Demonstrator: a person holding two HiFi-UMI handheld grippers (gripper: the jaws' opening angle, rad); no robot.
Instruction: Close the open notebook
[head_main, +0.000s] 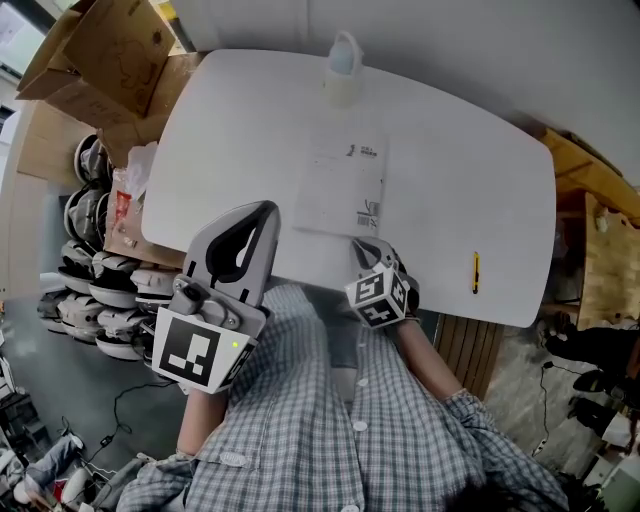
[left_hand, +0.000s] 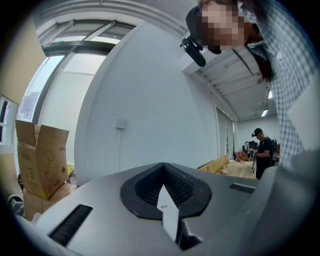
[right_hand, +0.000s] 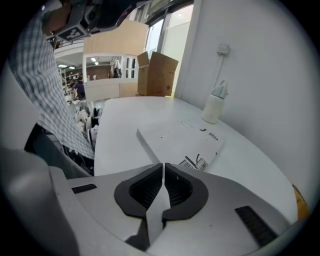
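The notebook (head_main: 340, 185) lies shut and flat on the white table (head_main: 220, 130), white cover up, with a barcode at its near right corner. In the right gripper view the notebook (right_hand: 175, 142) lies just beyond the jaws. My right gripper (head_main: 363, 246) sits at the notebook's near edge, tilted down, jaws shut with nothing seen between them (right_hand: 163, 169). My left gripper (head_main: 263, 214) hangs off the table's near left side, raised clear of the notebook. In its own view the left gripper (left_hand: 163, 176) is shut and empty, aimed level at a white wall.
A white bottle (head_main: 343, 68) stands at the table's far edge, beyond the notebook. A yellow pen (head_main: 476, 272) lies near the front right edge. Cardboard boxes (head_main: 100, 50) and stacked helmets (head_main: 90, 290) sit left of the table, wooden furniture (head_main: 600, 230) to the right.
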